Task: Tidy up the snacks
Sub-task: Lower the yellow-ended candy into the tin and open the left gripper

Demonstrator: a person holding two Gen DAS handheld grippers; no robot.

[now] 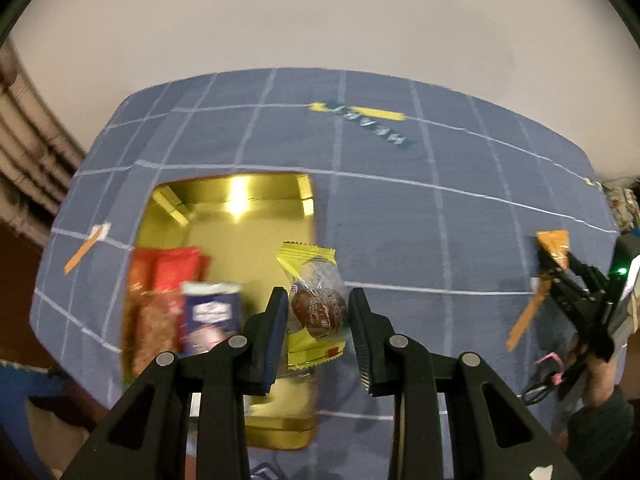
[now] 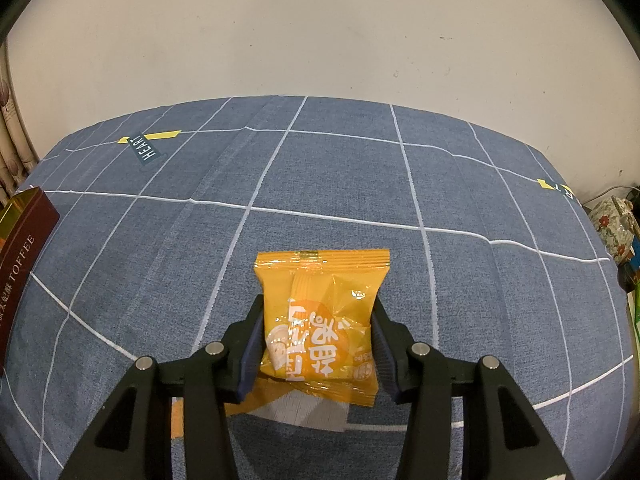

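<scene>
My left gripper [image 1: 319,298] is shut on a clear, yellow-edged wrapper with a brown chocolate cake [image 1: 310,264], held just above the right side of an open gold tin [image 1: 240,192]. Inside the tin, at its left, lie red snack packets [image 1: 168,272] and a blue packet [image 1: 212,312]. My right gripper [image 2: 318,304] is shut on an orange snack packet [image 2: 324,280], low over the blue checked cloth [image 2: 320,184]. In the left wrist view that right gripper [image 1: 556,264] shows at the far right with the orange packet [image 1: 554,246] in it.
The tin's maroon side [image 2: 24,240], lettered TOFFEE, stands at the left edge of the right wrist view. A floral object [image 2: 614,224] sits past the cloth's right edge. A plain wall lies behind. A person's hand [image 1: 600,380] holds the right gripper.
</scene>
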